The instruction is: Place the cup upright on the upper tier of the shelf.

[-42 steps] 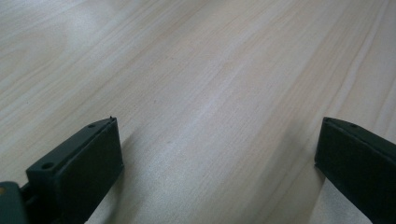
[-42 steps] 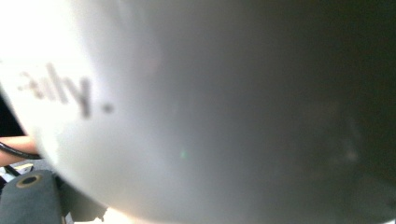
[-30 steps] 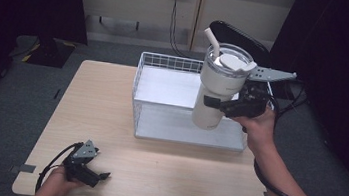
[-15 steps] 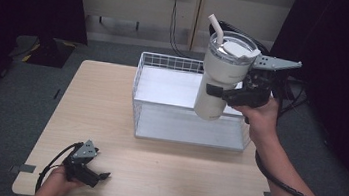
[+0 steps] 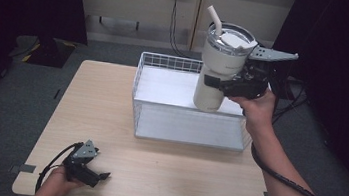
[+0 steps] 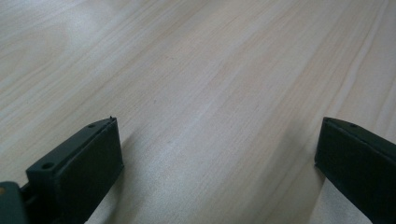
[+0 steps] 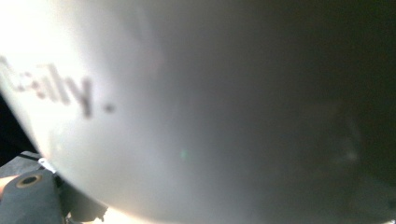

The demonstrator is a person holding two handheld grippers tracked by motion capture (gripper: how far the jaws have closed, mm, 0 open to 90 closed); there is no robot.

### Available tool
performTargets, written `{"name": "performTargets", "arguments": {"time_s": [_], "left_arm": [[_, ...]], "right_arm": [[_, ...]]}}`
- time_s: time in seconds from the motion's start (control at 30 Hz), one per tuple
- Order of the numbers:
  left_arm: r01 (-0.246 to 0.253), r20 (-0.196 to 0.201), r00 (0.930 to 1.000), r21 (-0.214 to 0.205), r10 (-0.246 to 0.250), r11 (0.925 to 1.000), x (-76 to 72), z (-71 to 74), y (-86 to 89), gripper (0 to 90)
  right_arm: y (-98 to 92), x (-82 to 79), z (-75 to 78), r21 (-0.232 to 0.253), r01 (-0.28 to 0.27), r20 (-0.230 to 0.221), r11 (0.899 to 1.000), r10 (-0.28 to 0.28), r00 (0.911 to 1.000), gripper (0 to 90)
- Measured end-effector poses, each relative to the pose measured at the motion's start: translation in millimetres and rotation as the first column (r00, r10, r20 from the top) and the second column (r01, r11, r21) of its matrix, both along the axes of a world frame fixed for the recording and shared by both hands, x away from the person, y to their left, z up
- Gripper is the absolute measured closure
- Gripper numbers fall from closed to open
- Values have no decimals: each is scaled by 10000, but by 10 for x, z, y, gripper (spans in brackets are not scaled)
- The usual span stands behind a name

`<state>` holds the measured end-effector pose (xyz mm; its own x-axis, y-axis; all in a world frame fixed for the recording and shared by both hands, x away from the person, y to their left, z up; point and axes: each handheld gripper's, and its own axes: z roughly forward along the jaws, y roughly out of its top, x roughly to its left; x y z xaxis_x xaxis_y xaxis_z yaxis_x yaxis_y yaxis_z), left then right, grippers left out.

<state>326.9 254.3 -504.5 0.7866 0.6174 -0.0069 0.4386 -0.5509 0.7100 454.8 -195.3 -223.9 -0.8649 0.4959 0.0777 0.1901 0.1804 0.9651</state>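
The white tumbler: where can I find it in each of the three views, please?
High view: the tumbler is at upper right, held above the wire basket by the right gripper.
Left gripper view: bare wooden table between the jaws.
Right gripper view: its pale wall, very close.
Shared landmark: the grey lettering on its wall.

One tumbler (image 5: 221,68) with one straw (image 5: 214,20) and one lid (image 5: 232,40). One wire basket (image 5: 166,63) at the table's (image 5: 100,109) far edge. Two grippers: left gripper (image 5: 102,175) at the near-left corner, right gripper (image 5: 214,82) up high.
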Motion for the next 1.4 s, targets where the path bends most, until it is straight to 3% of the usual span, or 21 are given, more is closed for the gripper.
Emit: {"name": "performTargets", "arguments": {"time_s": [0.8,1.4], "left_arm": [[6,0,10000,5,-6,10000,0,0,0,1],[5,0,10000,3,-5,10000,0,0,0,1]], "right_arm": [[72,285,-96,135,839,63,9964,-839,9965,96],[59,453,-182,29,1757,141,9844,-1757,9843,96]]}}
